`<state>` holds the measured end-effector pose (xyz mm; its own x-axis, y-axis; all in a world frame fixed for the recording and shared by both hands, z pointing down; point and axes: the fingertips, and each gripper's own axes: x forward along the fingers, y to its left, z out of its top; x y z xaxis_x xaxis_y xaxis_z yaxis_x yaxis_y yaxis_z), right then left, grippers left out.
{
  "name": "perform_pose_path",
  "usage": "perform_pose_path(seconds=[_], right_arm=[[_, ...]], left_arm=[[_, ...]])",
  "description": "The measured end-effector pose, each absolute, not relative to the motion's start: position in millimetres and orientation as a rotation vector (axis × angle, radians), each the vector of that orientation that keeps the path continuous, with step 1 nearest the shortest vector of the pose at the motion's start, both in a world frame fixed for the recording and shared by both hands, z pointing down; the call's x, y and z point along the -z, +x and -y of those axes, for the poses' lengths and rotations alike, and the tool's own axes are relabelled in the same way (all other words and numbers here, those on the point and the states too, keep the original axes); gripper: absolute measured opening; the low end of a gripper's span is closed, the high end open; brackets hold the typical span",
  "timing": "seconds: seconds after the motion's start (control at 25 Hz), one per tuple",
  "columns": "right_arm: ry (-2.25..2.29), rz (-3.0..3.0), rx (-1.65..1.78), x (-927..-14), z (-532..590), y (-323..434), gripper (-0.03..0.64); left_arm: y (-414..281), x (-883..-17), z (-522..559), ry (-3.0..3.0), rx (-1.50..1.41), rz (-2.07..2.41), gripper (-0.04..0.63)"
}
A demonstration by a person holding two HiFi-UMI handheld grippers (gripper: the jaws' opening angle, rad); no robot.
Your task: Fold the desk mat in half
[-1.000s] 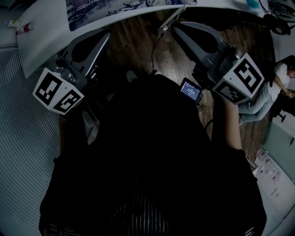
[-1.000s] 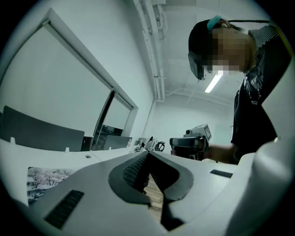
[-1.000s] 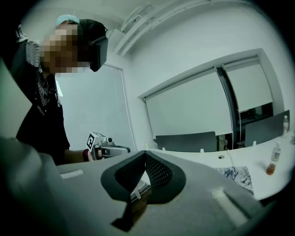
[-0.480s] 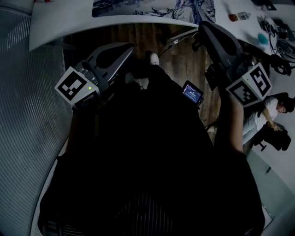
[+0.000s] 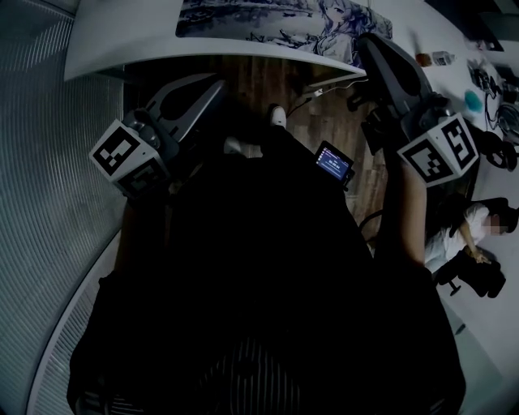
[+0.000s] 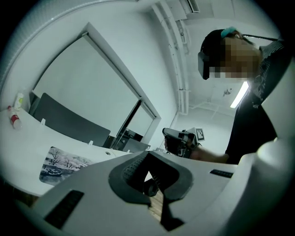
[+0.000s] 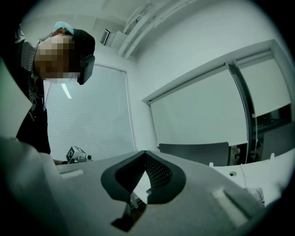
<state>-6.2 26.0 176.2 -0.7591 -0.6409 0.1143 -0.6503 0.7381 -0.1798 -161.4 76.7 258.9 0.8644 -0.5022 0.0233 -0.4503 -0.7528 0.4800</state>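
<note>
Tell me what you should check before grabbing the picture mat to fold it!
1. Desk mat lying flat on the desk: ok.
2. Left gripper empty: ok.
3. Right gripper empty: ok.
4. Jaws apart, ready to grab: not ok, both pairs are together.
5. Mat gripped: not ok, neither gripper holds it.
6. Nothing lying on the mat: cannot tell, its far part is out of view.

The rectangular desk mat [image 5: 268, 20] [image 6: 62, 165], printed with a pale blue-and-white wintry illustration, lies flat and unfolded on the white curved desk [image 5: 122, 36], close along the desk's near edge.
</note>
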Motion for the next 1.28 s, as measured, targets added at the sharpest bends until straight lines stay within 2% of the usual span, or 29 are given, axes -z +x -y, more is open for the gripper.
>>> perform_pose_path(seconds=[0.56,0.96,1.28], right_arm=[[1.207,2.922,-0.518,-211.6,80.0,173.9,0.003],[1.126,2.948,-0.597,-235.6,119.5,248.4,0.003],[1.172,2.935,-0.694,-270.1,124.0,285.7,0.003]], left_arm=[[-26.7,-245.6,7.5,2.581,-0.032,0.738,0.008],[81.4,-237.4,54.2,2.599,-0.147,0.664,0.008],[112.0,-255.7,70.4,2.514,-0.165,0.592,0.008]])
